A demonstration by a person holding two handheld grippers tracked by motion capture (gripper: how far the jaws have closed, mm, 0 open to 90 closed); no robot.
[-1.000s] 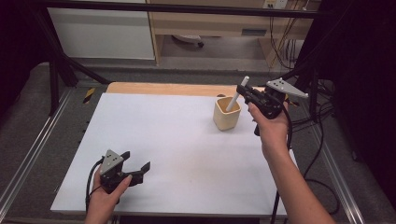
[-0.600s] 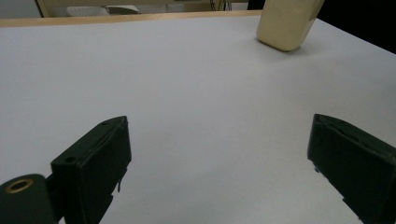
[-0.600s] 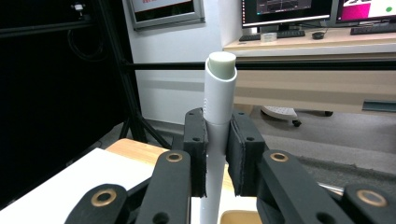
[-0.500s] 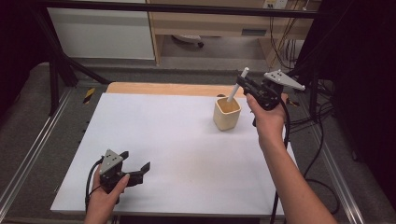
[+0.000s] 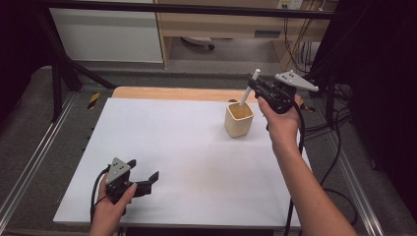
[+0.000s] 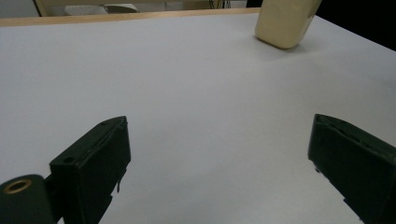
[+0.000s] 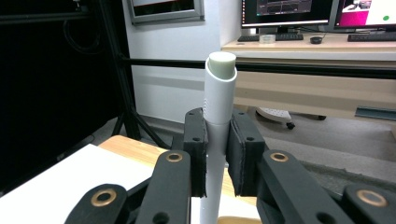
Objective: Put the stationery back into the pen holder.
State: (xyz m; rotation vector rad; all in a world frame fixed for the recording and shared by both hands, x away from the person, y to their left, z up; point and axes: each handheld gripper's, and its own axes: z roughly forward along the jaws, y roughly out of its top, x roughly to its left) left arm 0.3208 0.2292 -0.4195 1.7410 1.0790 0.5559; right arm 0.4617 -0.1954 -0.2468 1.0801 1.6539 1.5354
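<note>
A beige cup (image 5: 239, 120) stands at the back right of the white table top (image 5: 172, 142); in the left gripper view the cup (image 6: 284, 23) is at the far top right. My right gripper (image 5: 253, 84) is shut on a white stick (image 5: 248, 89) that slants down into the cup's mouth. In the right gripper view the pads of the right gripper (image 7: 217, 135) press on the stick (image 7: 219, 107) from both sides, its capped end upward. My left gripper (image 5: 143, 169) rests at the front left. Its jaws have just been opening and stand wide over the bare table, nothing between them (image 6: 219, 140).
A wooden strip (image 5: 172, 93) borders the table's far edge. Cables (image 5: 314, 128) hang off the right side. Metal rails (image 5: 29, 162) run along the left. Shelving and desks stand beyond the table.
The right gripper has risen a little with the stick, whose top end now stands higher above the cup. The left hand has stayed where it was.
</note>
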